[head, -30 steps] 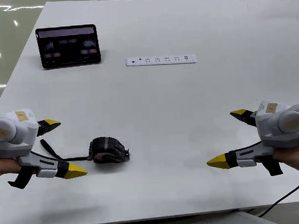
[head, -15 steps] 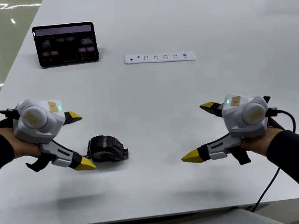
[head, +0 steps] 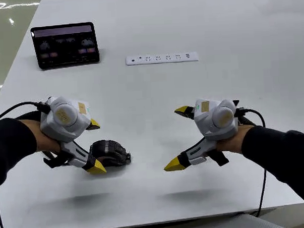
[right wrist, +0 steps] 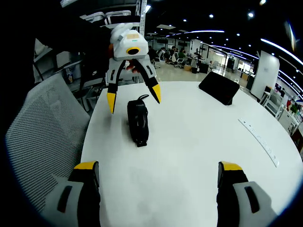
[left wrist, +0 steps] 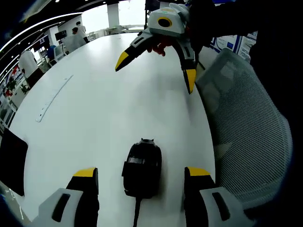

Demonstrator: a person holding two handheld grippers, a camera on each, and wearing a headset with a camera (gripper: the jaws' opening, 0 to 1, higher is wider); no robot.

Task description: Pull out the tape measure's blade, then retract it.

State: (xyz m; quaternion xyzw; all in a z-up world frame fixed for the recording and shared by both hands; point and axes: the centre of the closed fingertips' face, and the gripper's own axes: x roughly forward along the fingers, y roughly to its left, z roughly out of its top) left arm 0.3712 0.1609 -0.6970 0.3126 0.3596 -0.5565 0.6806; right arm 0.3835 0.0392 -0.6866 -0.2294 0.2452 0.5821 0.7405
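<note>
Now left gripper (head: 95,147) spread wide around tape measure (head: 111,152).

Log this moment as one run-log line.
step: pre-grasp | tape measure: on table, not extended | left gripper: open, jaws straddle it | right gripper: open, apart, over bare table

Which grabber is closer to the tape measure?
Left. The tape measure lies between the left gripper's open jaws; the right gripper is off to its other side, apart, jaws open.
</note>
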